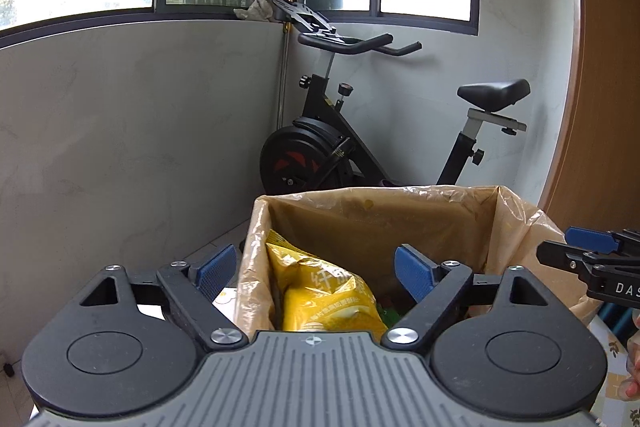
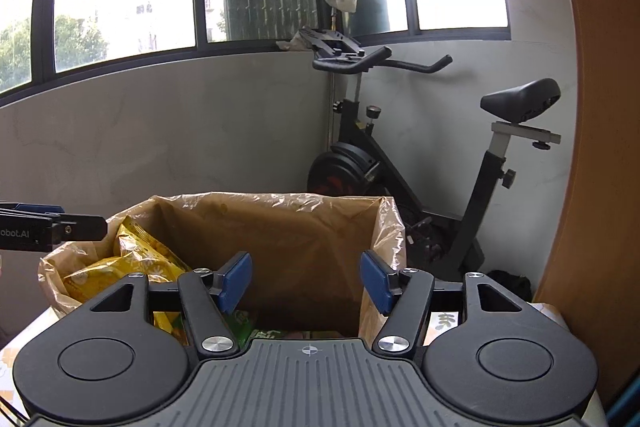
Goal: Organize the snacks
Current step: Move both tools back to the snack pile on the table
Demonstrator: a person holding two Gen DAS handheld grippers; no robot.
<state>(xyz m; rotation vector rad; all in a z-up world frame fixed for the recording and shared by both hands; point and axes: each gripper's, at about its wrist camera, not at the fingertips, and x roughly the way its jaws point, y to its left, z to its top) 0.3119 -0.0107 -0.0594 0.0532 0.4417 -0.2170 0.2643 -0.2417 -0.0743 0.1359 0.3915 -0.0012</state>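
Observation:
A box lined with a tan plastic bag (image 1: pixel 380 219) stands just ahead of both grippers; it also shows in the right wrist view (image 2: pixel 280 227). A yellow snack bag (image 1: pixel 320 291) stands inside at its left side, also seen in the right wrist view (image 2: pixel 132 259). Green packets (image 2: pixel 240 323) lie at the bottom. My left gripper (image 1: pixel 316 269) is open and empty, hovering over the box's near left edge. My right gripper (image 2: pixel 306 281) is open and empty over the box's near side. Each gripper shows at the edge of the other's view.
A black exercise bike (image 1: pixel 360 131) stands behind the box by a grey wall under windows. A wooden panel (image 2: pixel 600 107) rises on the right. The box rests on a patterned tabletop (image 1: pixel 612 367); the floor (image 1: pixel 8 395) drops away at left.

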